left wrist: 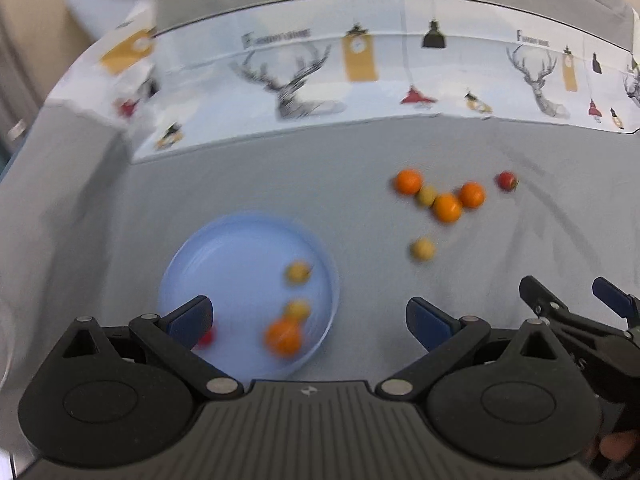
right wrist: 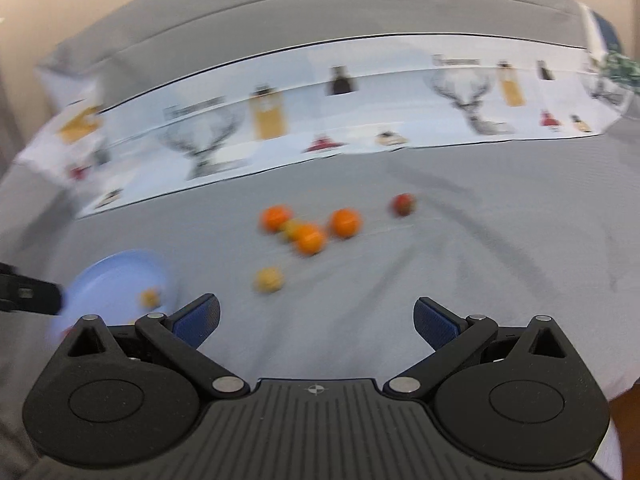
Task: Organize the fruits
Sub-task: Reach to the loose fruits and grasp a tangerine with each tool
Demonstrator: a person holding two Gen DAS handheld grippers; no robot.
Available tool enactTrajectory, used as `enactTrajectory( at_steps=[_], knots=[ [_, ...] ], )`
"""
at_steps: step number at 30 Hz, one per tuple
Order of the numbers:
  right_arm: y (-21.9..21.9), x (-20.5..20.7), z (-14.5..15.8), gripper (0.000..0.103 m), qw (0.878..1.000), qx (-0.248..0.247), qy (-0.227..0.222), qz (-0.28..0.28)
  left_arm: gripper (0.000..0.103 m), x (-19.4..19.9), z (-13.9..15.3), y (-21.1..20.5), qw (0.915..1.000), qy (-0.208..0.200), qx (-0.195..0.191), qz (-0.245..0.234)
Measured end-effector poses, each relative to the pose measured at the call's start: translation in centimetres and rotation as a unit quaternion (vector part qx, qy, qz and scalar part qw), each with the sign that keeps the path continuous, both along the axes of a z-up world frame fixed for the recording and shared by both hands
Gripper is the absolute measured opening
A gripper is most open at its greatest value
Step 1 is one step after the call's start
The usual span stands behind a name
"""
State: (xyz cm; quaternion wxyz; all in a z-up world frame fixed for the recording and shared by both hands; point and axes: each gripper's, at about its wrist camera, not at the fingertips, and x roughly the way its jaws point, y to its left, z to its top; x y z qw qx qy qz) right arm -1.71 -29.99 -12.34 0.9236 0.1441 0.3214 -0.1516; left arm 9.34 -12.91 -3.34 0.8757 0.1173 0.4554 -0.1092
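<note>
A light blue plate [left wrist: 224, 256] lies on the grey cloth and holds an orange [left wrist: 283, 336], two small yellow fruits [left wrist: 298, 273] and a red fruit [left wrist: 206, 337] partly behind my left finger. My left gripper [left wrist: 310, 318] hangs open over the plate's near rim, empty. Loose on the cloth are three oranges [left wrist: 447, 207], two yellow fruits [left wrist: 422, 249] and a red fruit [left wrist: 506, 181]. My right gripper [right wrist: 316, 320] is open and empty, short of the lone yellow fruit [right wrist: 269, 279]; it also shows at the left wrist view's right edge [left wrist: 576, 296].
A white printed cloth strip [left wrist: 360, 68] with deer and lamp pictures runs along the back of the table. The plate's edge [right wrist: 120, 272] shows at the left of the right wrist view. Both views are motion-blurred.
</note>
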Motion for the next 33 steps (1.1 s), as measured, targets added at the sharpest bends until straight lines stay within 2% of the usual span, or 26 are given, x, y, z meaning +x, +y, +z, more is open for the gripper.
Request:
enactTrajectory(
  at_steps=[3,7,13,16,19,21,25,33],
  knots=[
    [-3.2,3.3,-2.3,0.102,0.999,-0.018,-0.001,-0.033,0.103,3.7,-1.2,-3.6,1.0,-0.001,0.004,-0.008],
    [-6.0,8.4,-6.0,0.102,0.998,-0.033,0.008,-0.05,0.103,9.6,-3.9,-7.6,0.9992,0.04,-0.003,-0.005],
    [-7.7,14.3,-10.1,0.102,0.999,0.001,0.024,-0.028,0.103,17.8,-8.9,-11.9,0.9944,0.101,-0.019,0.023],
    [-7.5,16.0,-11.4,0.102,1.0,-0.014,0.022,-0.014,0.103,21.0,-11.5,-13.3,0.9911,0.126,-0.018,0.039],
    [-7.3,17.1,-12.0,0.102,0.999,-0.036,0.017,-0.002,0.103,22.7,-13.9,-14.3,0.9904,0.132,-0.001,0.041],
    [-7.2,17.7,-12.8,0.102,0.998,-0.054,0.031,0.002,0.103,23.3,-15.0,-14.1,0.9883,0.147,-0.013,0.038],
    [-7.5,17.9,-12.9,0.102,0.998,-0.048,0.026,0.001,0.103,23.2,-16.3,-13.3,0.9845,0.169,-0.007,0.045],
    [-7.2,17.8,-13.0,0.102,0.998,-0.053,0.027,-0.006,0.102,23.5,-16.0,-13.0,0.9855,0.164,0.003,0.044]
  ],
)
